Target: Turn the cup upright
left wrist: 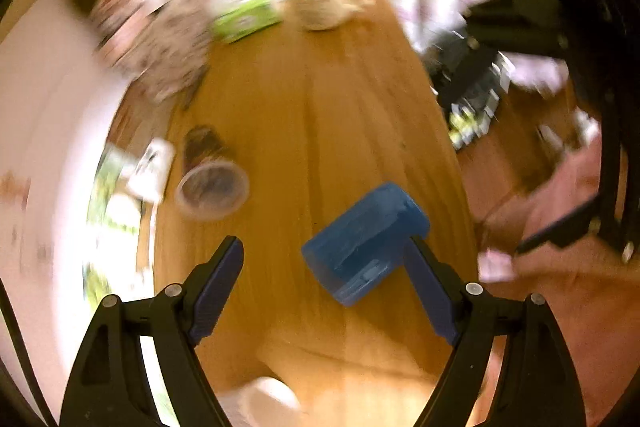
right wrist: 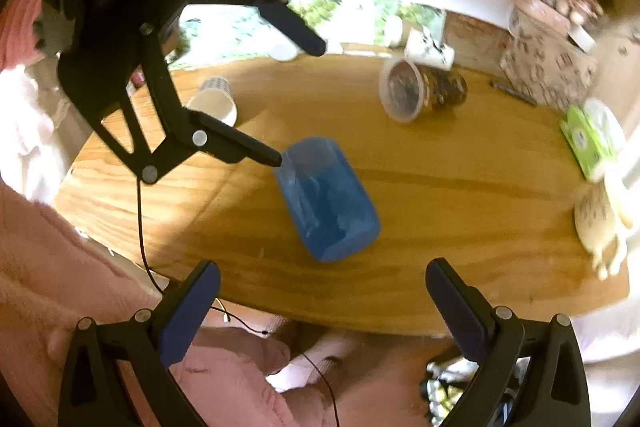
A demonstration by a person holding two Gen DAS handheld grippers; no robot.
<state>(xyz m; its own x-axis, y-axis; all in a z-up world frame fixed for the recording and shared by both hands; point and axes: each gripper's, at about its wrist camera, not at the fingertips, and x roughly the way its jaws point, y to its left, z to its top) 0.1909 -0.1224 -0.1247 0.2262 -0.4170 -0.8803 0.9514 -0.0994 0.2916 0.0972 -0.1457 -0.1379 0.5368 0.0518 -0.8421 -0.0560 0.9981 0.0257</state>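
Note:
A translucent blue cup lies on its side on the wooden table. My left gripper is open; its right finger touches the cup's side near the rim and the left finger stands well apart. In the right wrist view the blue cup lies in the table's middle, and the left gripper reaches in from the upper left with one fingertip at the cup's open end. My right gripper is open and empty, just off the table's near edge, short of the cup.
A clear plastic cup lies on its side further back, with a white mug behind it. A white paper cup lies at the left. A green tissue box, a patterned box and a cream toy stand at the right.

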